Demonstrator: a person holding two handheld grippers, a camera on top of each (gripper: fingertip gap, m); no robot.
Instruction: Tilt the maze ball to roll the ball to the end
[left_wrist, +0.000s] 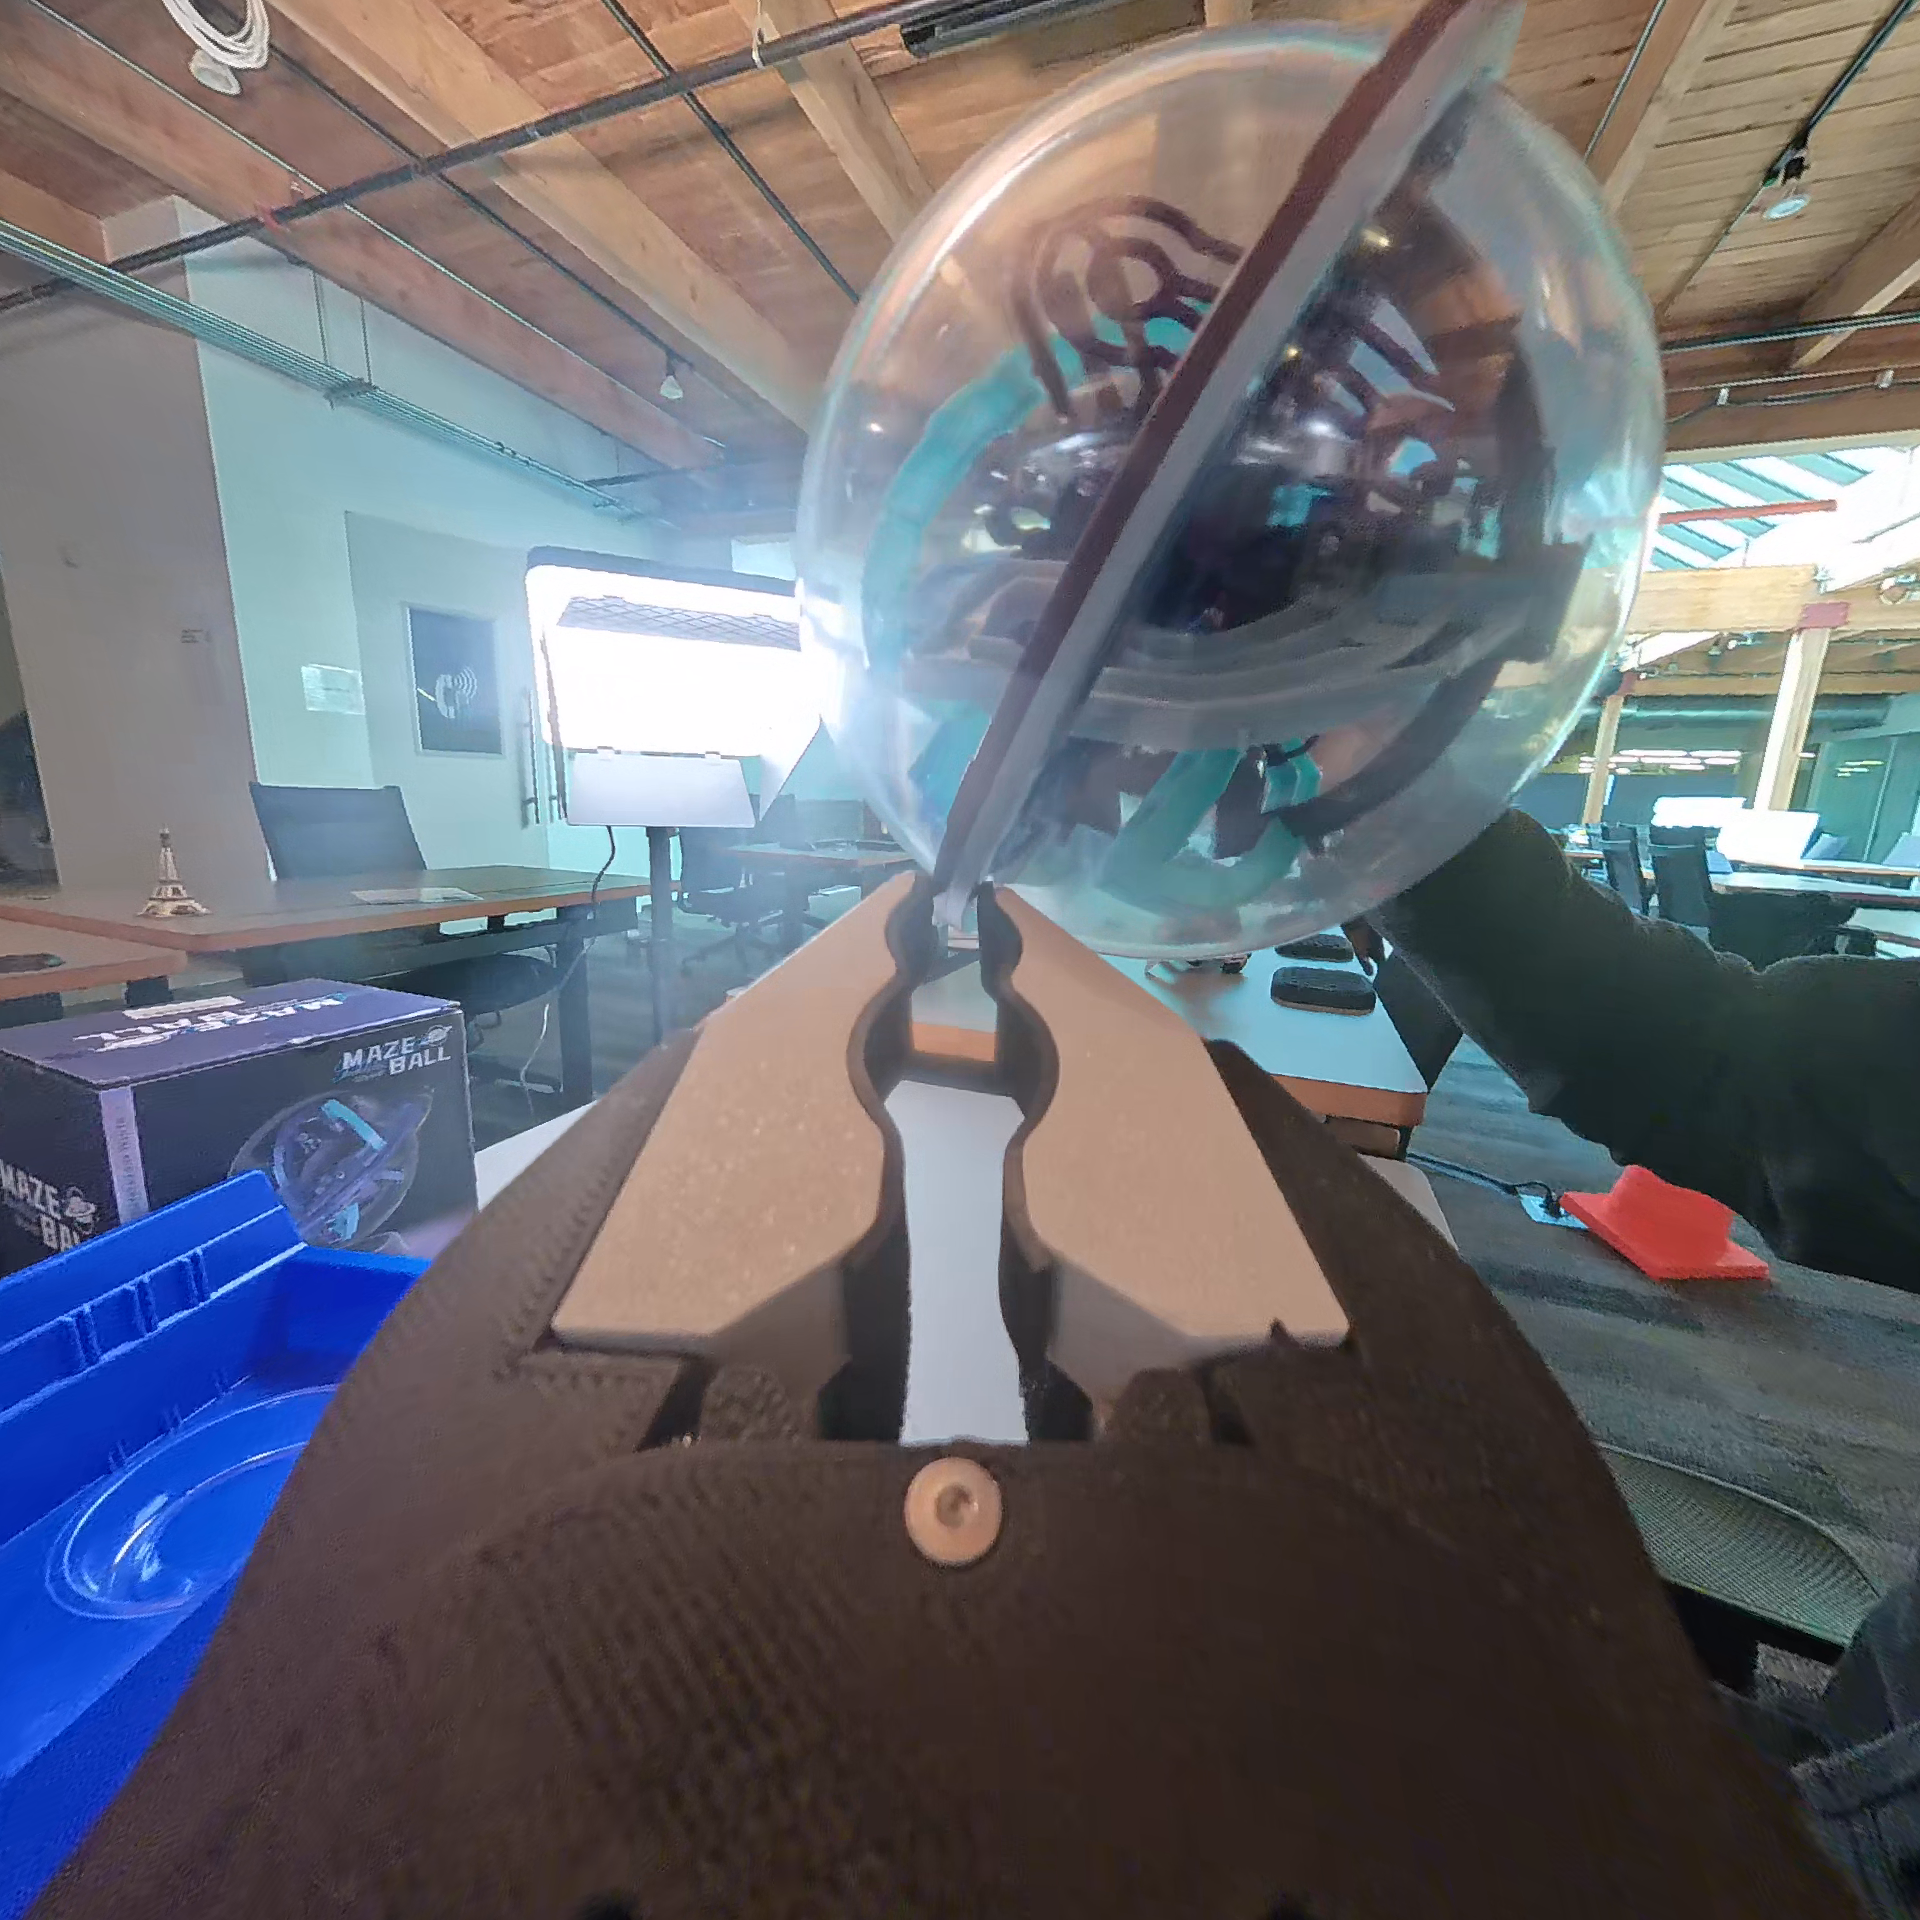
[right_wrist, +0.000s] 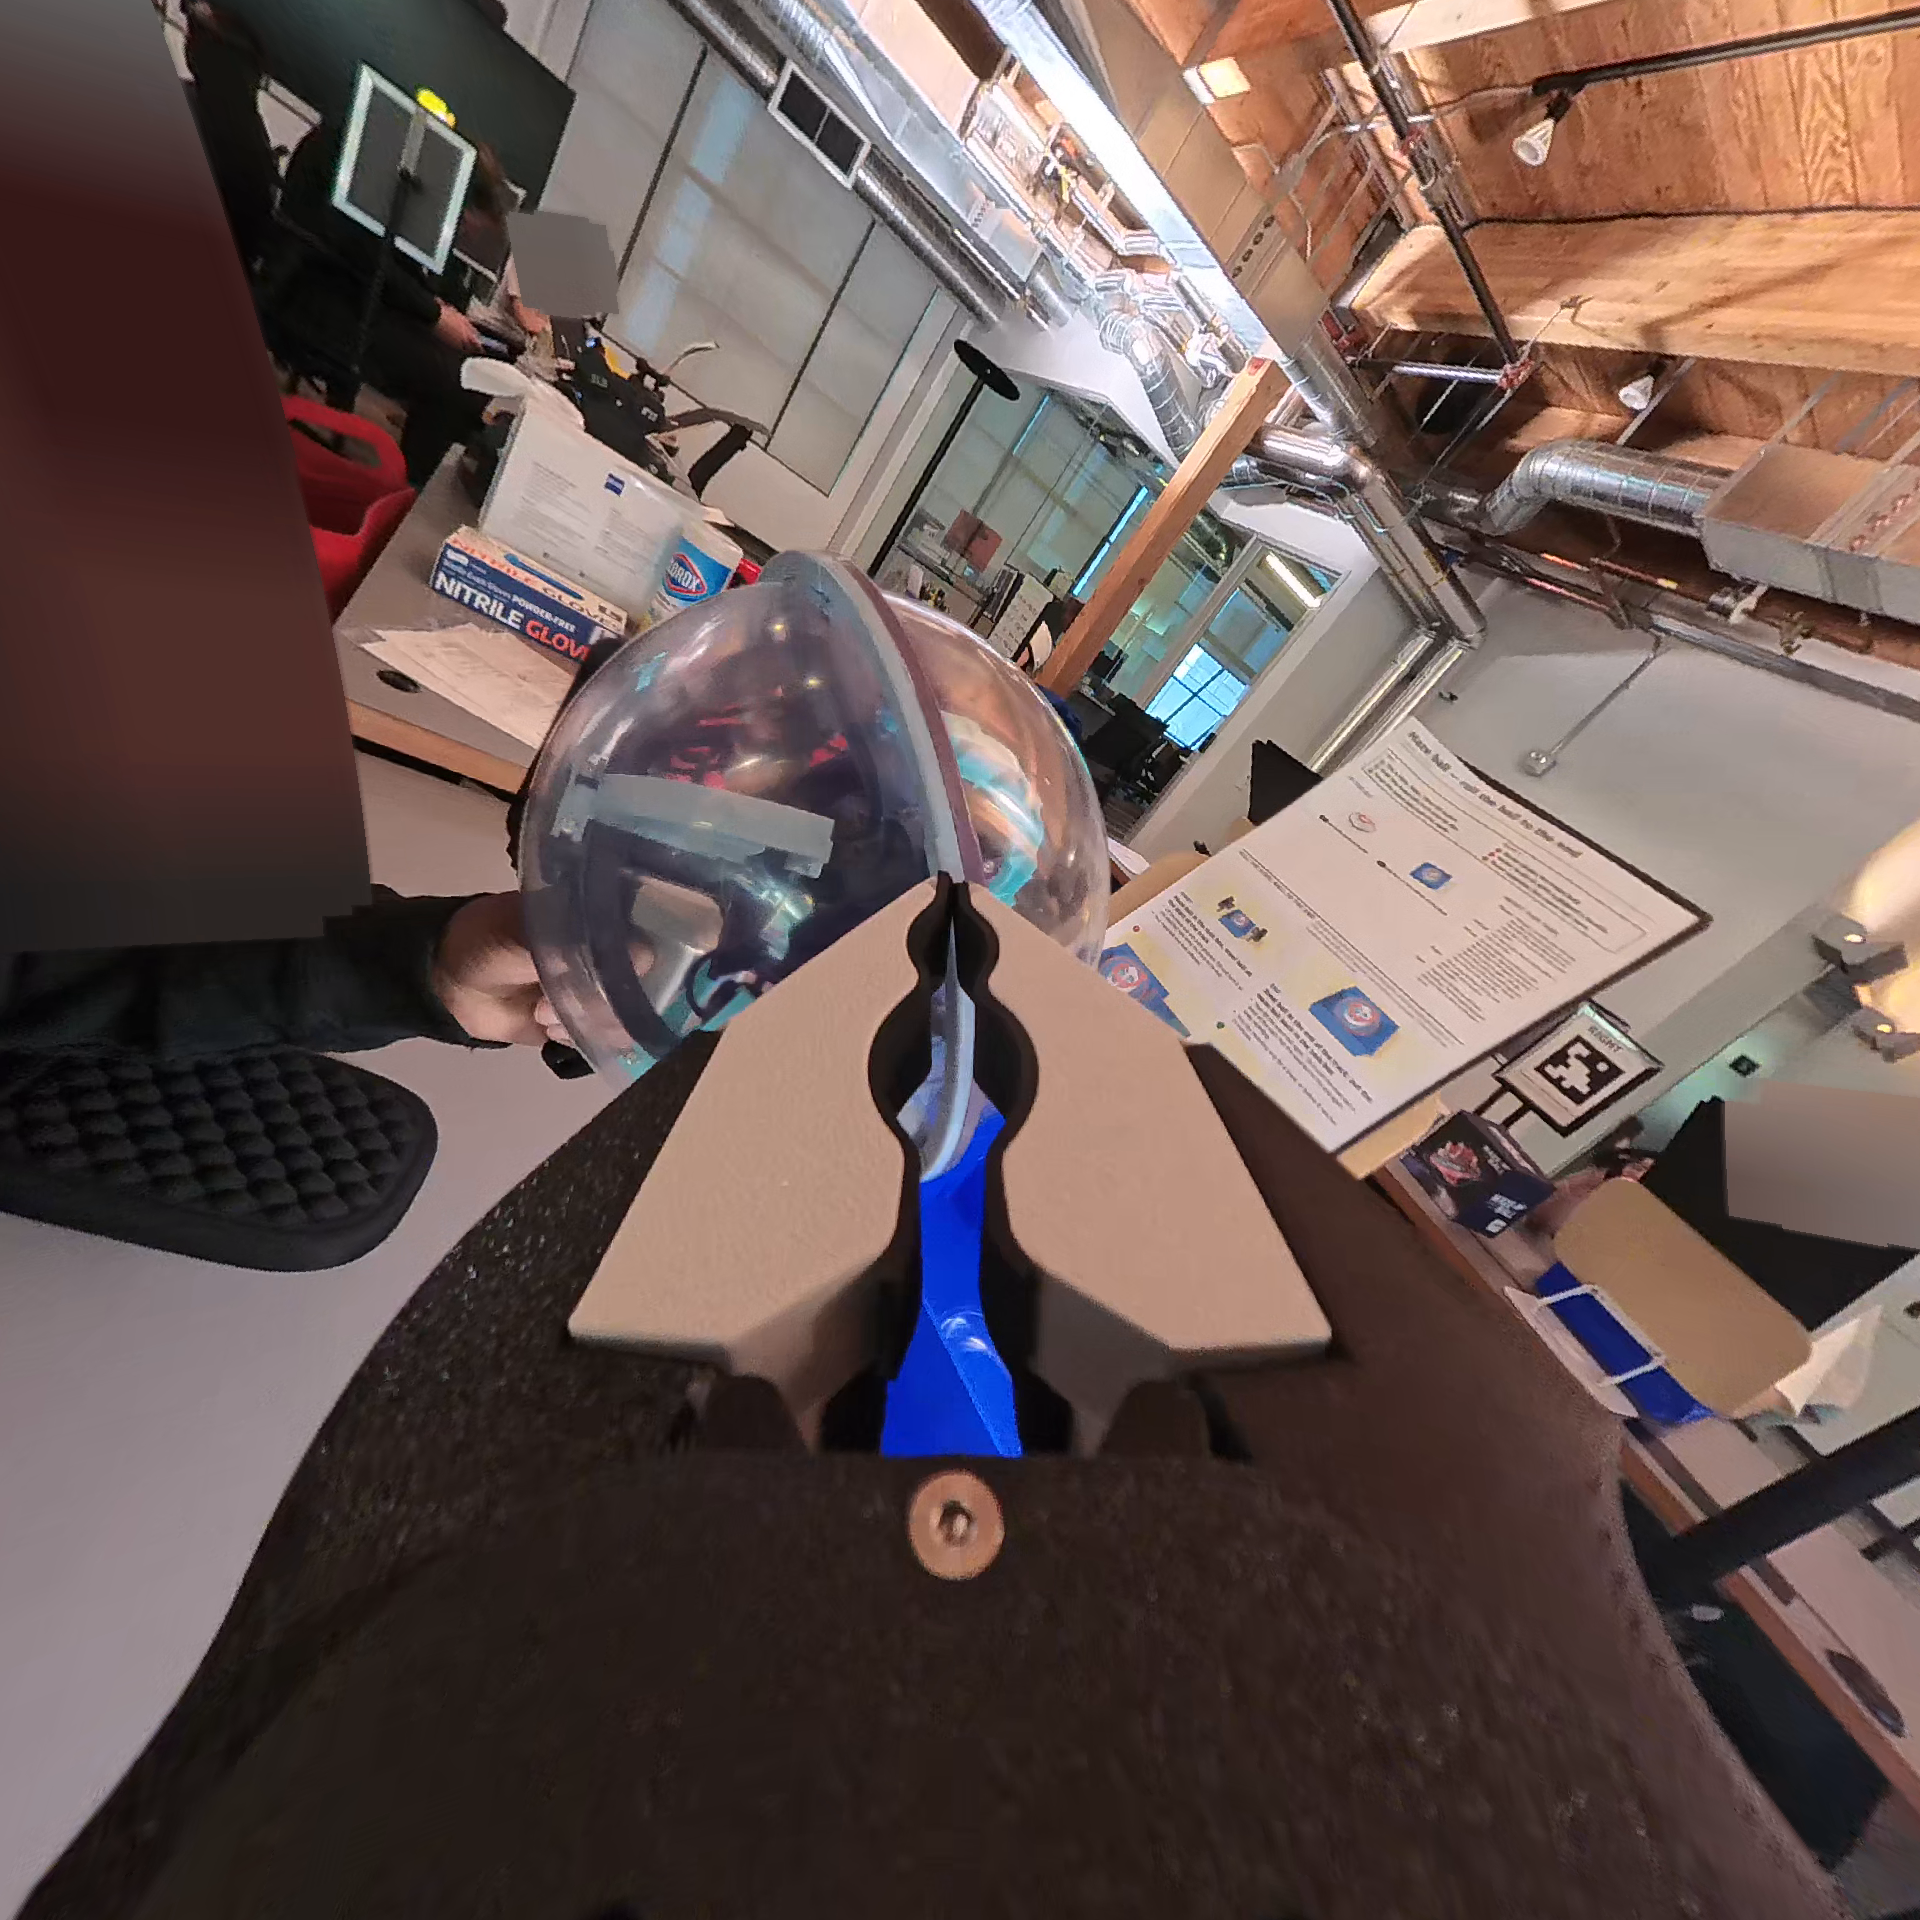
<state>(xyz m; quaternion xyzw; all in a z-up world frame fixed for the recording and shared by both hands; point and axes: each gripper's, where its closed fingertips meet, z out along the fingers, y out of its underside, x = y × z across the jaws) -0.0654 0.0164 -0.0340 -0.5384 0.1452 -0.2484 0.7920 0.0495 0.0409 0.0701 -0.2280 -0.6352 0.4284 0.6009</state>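
Note:
The maze ball (left_wrist: 1236, 499) is a clear sphere with teal, dark and grey tracks inside and a flat rim around its middle. It is held up in the air and tilted. My left gripper (left_wrist: 951, 904) is shut on the rim's lower edge, both pads against it. In the right wrist view the maze ball (right_wrist: 790, 810) sits just ahead of my right gripper (right_wrist: 951, 904), which is shut on the rim (right_wrist: 961, 1029) at the opposite side. The small rolling ball inside cannot be made out.
A blue bin (left_wrist: 156, 1455) with a clear dome in it and the maze ball's dark box (left_wrist: 239, 1101) lie lower left. A red block (left_wrist: 1662, 1226) lies right. A sleeved arm (left_wrist: 1662, 1039) reaches behind the ball. An instruction sheet (right_wrist: 1434, 925) stands right; a black pad (right_wrist: 208, 1153) lies left.

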